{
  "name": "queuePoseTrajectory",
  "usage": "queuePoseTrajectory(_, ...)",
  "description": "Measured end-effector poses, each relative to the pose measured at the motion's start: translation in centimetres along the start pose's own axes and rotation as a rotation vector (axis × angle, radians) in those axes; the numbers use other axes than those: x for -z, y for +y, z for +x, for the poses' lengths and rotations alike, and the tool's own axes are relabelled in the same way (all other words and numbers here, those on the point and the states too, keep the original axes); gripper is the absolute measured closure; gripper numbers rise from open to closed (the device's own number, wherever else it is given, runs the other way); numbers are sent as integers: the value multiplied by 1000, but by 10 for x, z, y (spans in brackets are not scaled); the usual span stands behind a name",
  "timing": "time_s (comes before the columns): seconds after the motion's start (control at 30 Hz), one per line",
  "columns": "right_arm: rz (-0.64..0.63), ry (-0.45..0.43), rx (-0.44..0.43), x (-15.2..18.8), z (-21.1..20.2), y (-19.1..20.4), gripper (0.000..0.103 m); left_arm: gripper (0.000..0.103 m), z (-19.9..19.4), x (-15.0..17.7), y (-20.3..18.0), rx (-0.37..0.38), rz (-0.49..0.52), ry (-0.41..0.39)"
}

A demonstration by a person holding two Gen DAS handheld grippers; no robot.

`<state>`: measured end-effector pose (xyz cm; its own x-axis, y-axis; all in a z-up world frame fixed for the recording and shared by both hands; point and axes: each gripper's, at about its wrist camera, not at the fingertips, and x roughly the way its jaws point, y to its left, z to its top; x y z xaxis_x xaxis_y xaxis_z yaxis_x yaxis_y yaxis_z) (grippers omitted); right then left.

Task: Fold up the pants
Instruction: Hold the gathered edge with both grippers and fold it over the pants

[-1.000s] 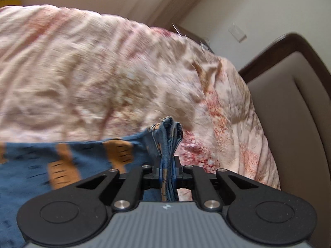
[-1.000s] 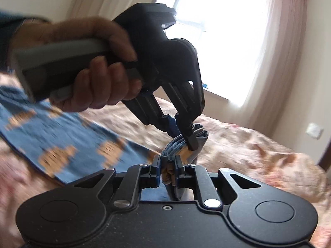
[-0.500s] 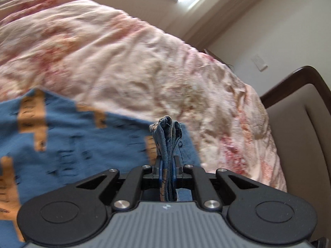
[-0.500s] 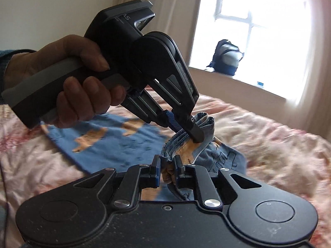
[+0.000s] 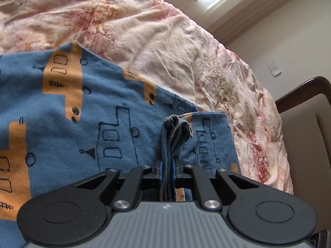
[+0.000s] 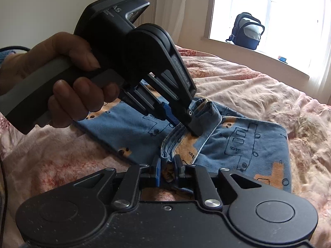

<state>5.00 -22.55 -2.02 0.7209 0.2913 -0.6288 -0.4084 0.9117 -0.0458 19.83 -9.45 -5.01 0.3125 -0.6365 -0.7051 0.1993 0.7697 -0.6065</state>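
Pants (image 5: 86, 124) edge bunched in both tools, lower hem cut off

1. Pants (image 5: 86, 111): 1 pair, blue with orange blocks, centre of both views.
2. Grippers: 2. Left gripper (image 6: 187, 122) centre of the right wrist view, right gripper (image 6: 167, 168) at its lower centre.
3. Hands: 1 visible, the left hand (image 6: 68, 78), left side of the right wrist view.
4. Bedspread (image 5: 144, 26): 1, pink floral.
5. Backpack (image 6: 247, 31): 1, upper right, on the sill.
6. Windows (image 6: 275, 10): 1.
7. Headboard (image 5: 306, 124): 1, right edge of the left wrist view.
8. Wall switch plate (image 5: 273, 68): 1, upper right.
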Motion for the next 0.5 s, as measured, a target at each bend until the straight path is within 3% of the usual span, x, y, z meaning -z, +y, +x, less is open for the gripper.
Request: queuePoseTrajectory(0.5,5,-4,5,0,-4,-5,89,94,0,0,-6,-33,-4,0)
